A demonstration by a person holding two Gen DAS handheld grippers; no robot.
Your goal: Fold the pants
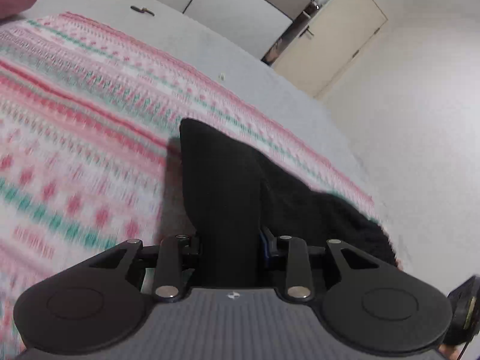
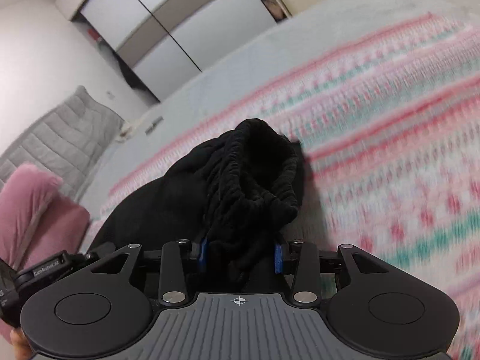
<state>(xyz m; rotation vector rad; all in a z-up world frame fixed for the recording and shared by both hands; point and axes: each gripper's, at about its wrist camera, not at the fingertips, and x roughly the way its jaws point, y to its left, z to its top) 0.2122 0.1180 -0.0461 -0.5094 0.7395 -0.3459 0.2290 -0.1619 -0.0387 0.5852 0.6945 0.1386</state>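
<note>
Left wrist view: left gripper (image 1: 229, 244) tilts downward, jaws clamping black pants (image 1: 222, 180).

The broad pink, white and green patterned knit blanket (image 1: 90, 126) lies flat and bare ahead of both grippers, open for passage toward the far edge of the grey bed (image 1: 186, 30); black fabric pants (image 2: 240, 174) bunch up directly in front; a pink plush pillow (image 2: 33, 198) blocks one bed edge; a grey quilted cover (image 2: 60, 138) lies beyond it.
</note>
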